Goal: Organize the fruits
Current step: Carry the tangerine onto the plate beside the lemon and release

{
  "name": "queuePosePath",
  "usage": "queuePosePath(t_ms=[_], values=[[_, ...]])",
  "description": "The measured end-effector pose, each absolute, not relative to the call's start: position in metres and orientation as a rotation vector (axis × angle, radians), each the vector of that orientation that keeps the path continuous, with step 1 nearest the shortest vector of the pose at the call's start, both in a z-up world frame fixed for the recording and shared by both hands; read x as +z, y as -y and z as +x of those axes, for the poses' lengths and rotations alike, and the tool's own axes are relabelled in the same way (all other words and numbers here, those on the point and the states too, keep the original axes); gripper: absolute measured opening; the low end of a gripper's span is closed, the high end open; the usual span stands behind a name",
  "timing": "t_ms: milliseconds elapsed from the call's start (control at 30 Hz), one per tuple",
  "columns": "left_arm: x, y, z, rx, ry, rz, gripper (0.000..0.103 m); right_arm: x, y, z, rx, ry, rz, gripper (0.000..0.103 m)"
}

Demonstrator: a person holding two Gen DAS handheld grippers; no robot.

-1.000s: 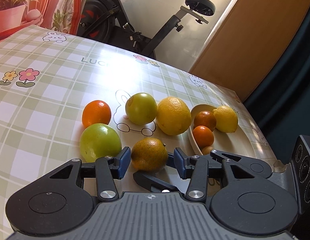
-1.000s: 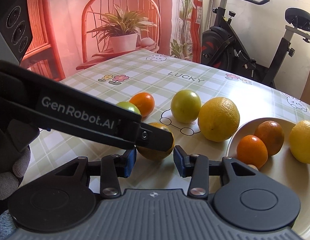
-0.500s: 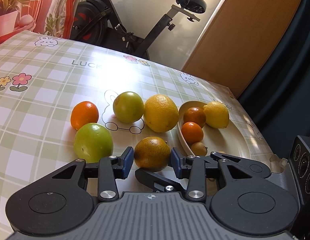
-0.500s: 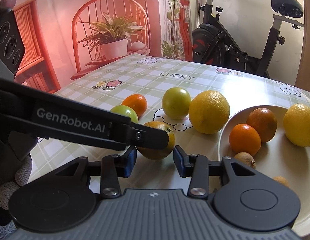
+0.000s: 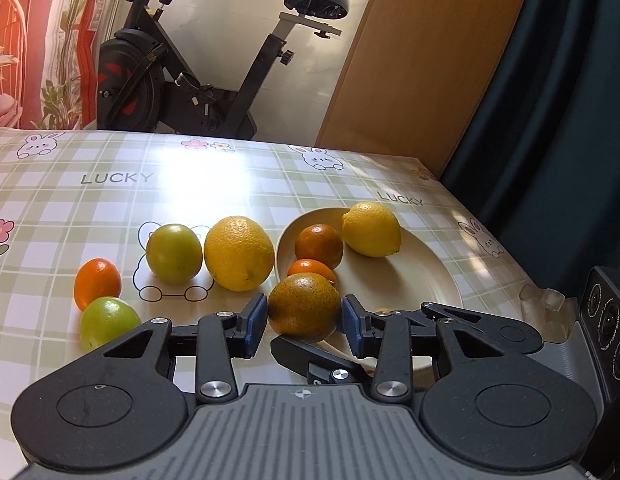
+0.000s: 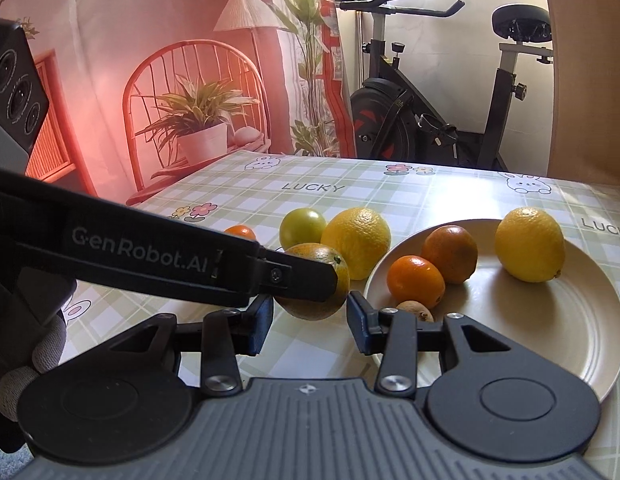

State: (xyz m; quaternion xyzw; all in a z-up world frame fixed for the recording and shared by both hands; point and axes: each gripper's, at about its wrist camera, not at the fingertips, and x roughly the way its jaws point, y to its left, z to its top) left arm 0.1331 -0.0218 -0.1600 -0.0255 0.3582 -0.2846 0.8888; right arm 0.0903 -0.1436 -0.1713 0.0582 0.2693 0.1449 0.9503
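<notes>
My left gripper (image 5: 304, 322) is shut on a mottled green-orange orange (image 5: 304, 312) and holds it above the table beside the rim of a beige plate (image 5: 421, 280). The same orange shows in the right wrist view (image 6: 315, 284), pinched by the left finger (image 6: 302, 276). The plate (image 6: 549, 320) holds a lemon (image 6: 529, 244), a dark orange (image 6: 449, 254), a small tangerine (image 6: 415, 286) and a small brown fruit (image 6: 415, 310). My right gripper (image 6: 310, 322) is open and empty, just behind the held orange.
On the checked tablecloth lie a big yellow citrus (image 5: 238, 253), a green fruit (image 5: 174, 253), a small orange (image 5: 97, 283) and a green apple (image 5: 106, 322). An exercise bike (image 5: 182, 80) stands behind the table. The table's right edge (image 5: 509, 248) is near the plate.
My left gripper has closed on the mottled orange, lifted it off the table and carried it right toward the plate. The right gripper has followed, staying open.
</notes>
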Motion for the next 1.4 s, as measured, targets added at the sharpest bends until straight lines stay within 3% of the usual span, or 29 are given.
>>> queuePosePath(t_ms=[667, 1400], values=[[-0.168, 0.111, 0.173, -0.677, -0.765, 0.071, 0.043, -0.175, 0.234, 0.101, 0.132, -0.496, 0.247, 0.044], [-0.179, 0.122, 0.192, -0.671, -0.802, 0.102, 0.044, -0.189, 0.242, 0.13, 0.098, -0.574, 0.236, 0.046]])
